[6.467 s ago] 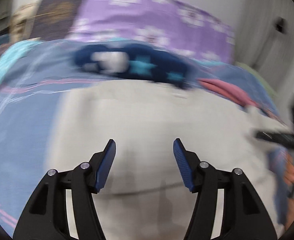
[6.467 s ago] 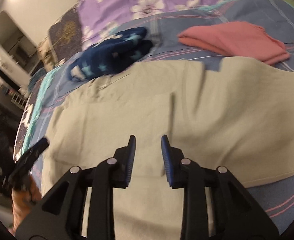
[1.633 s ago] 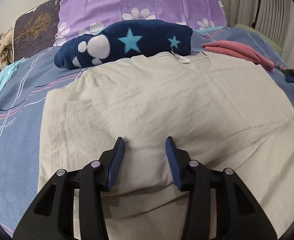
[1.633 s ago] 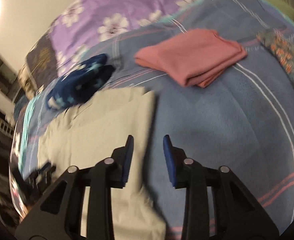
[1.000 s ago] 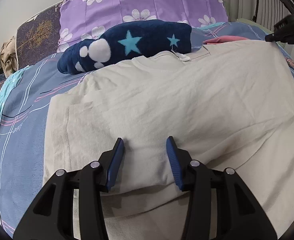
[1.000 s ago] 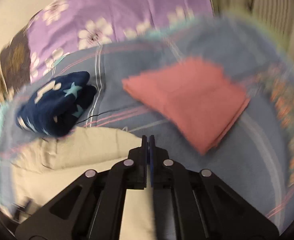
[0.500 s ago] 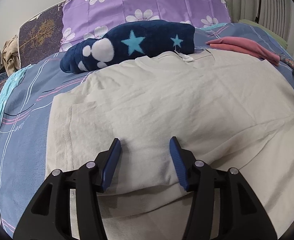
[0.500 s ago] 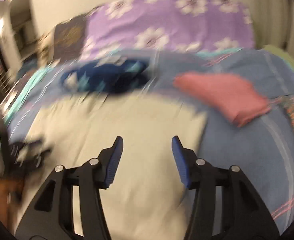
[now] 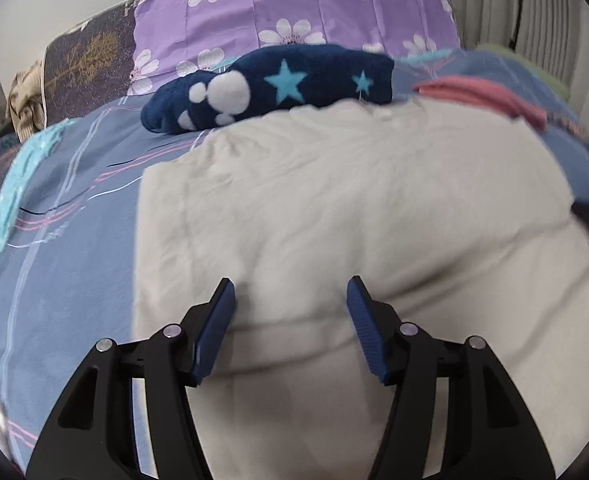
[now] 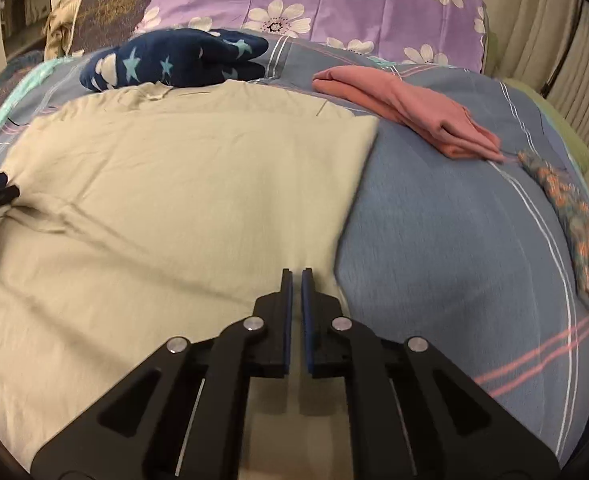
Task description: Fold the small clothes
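Right wrist view: my right gripper (image 10: 297,276), jaws together seemingly pinching the beige shirt's (image 10: 182,184) right edge on the bed (image 10: 454,224), left gripper (image 9: 290,300) spread apart above it; I judge a side fold next, needing a leftward carry.

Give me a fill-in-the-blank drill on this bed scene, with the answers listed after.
1. The left gripper hovers over the beige shirt with its jaws ____.
2. The right gripper is nearly ____ at the shirt's right edge.
3. The folded garment to the right of the shirt is ____ in colour.
4. The navy blanket carries light blue ____.

Answers: open; shut; pink; stars
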